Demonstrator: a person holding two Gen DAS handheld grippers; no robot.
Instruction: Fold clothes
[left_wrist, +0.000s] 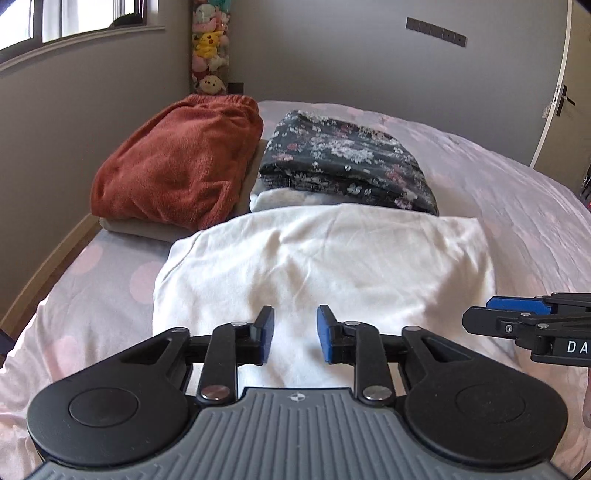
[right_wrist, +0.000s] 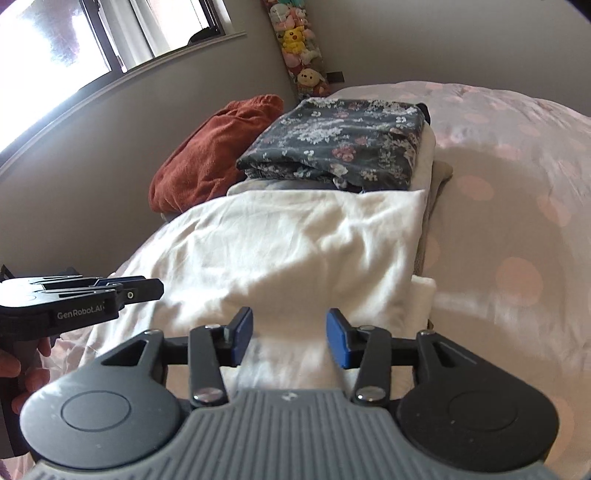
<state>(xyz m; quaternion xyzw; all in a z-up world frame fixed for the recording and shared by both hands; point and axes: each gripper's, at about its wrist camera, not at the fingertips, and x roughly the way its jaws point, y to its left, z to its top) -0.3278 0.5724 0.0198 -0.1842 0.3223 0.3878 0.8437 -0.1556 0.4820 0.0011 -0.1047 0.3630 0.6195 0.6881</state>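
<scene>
**Both grippers empty above the folded white garment**

The left gripper stood with its blue pads apart and nothing between them, poised over the near edge of the white garment, which lay folded on the bed. The right gripper was likewise parted and empty above the same cloth. Beyond the garment lay a folded floral garment and, to its left, a rust-coloured fleece garment on a grey one.
</scene>
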